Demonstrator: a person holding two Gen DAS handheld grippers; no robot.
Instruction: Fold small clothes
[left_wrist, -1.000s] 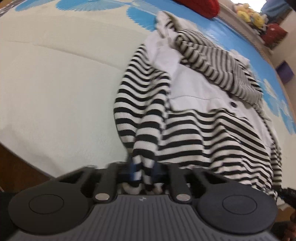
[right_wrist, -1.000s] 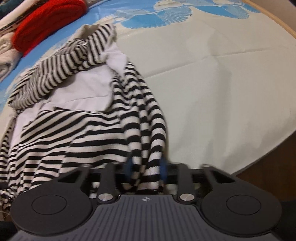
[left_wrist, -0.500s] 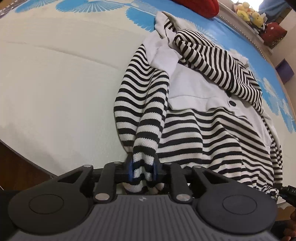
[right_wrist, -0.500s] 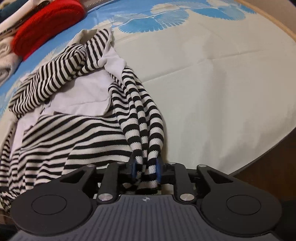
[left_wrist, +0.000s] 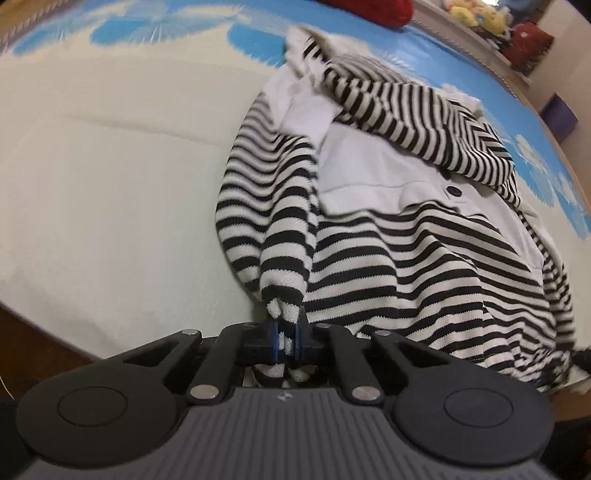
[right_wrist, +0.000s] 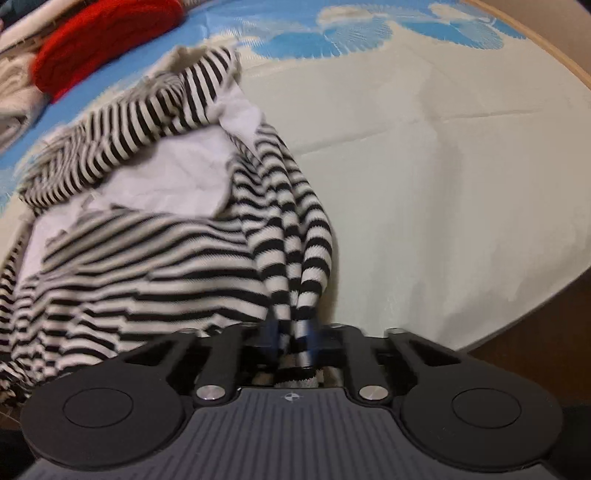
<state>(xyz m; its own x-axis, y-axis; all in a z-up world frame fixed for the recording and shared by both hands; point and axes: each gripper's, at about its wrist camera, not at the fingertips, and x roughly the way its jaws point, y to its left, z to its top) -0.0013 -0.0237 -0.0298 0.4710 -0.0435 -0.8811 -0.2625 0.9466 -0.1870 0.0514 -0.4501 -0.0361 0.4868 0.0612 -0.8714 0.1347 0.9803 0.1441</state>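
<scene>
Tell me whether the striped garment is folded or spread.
Partly folded: the striped garment has one sleeve across its white chest panel, its hem bunched, uneven.

**Count of things on the bed**

One striped top (left_wrist: 406, 258), black and white with a plain white panel, and one dark button (left_wrist: 453, 191) visible on it. Two sleeves (left_wrist: 280, 236) show, one in each wrist view. Two grippers: left gripper (left_wrist: 286, 338) and right gripper (right_wrist: 291, 341). One red knit (right_wrist: 103, 40). One bedsheet (left_wrist: 110, 184). Plush toys (left_wrist: 476, 16) form one cluster, too small to count.
</scene>
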